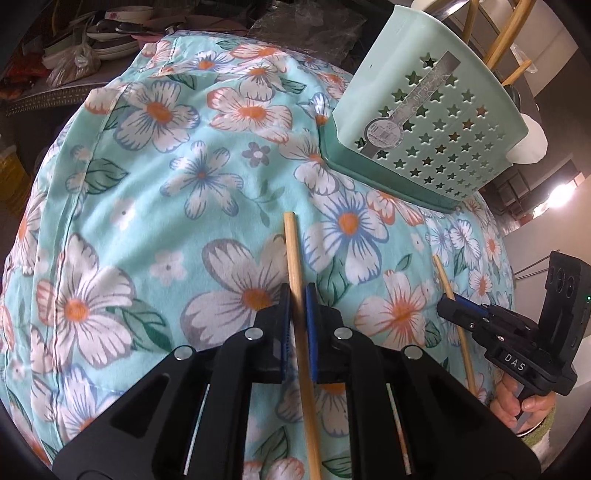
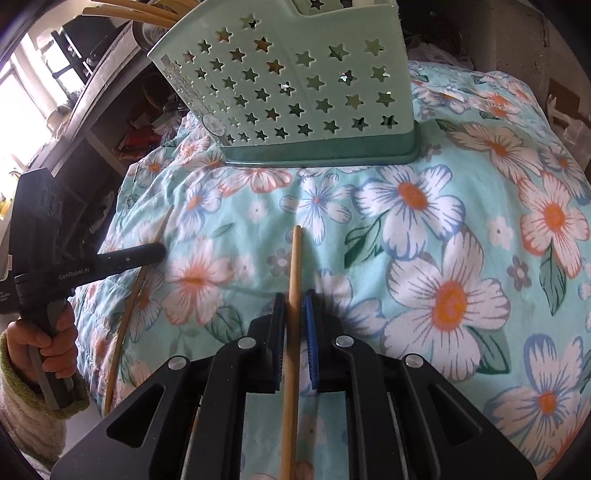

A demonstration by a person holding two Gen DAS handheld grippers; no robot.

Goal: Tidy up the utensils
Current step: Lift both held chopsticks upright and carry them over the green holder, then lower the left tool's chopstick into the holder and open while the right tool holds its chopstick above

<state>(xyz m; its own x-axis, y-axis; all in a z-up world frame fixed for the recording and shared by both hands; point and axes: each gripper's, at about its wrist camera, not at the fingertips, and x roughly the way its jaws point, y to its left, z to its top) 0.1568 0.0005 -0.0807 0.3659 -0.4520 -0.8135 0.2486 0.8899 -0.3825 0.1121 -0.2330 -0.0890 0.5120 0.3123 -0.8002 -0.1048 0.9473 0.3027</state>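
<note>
My left gripper (image 1: 297,291) is shut on a wooden chopstick (image 1: 291,243) that sticks out ahead of the pads over the floral cloth (image 1: 166,184). To its right, my right gripper (image 1: 445,306) holds a second chopstick (image 1: 441,273). In the right wrist view, my right gripper (image 2: 293,299) is shut on that chopstick (image 2: 296,254), and my left gripper (image 2: 162,251) appears at the left with its chopstick (image 2: 129,306). A mint-green utensil holder with star holes (image 1: 424,122) (image 2: 295,85) stands on the cloth ahead of both grippers, with several chopsticks (image 1: 509,33) poking out of its top.
The floral cloth (image 2: 443,221) covers a rounded, padded surface that drops off at the sides. A shelf with bowls and bags (image 1: 110,33) lies beyond the far edge. A person's hand (image 2: 48,339) in a green-cuffed sleeve grips the left gripper's handle.
</note>
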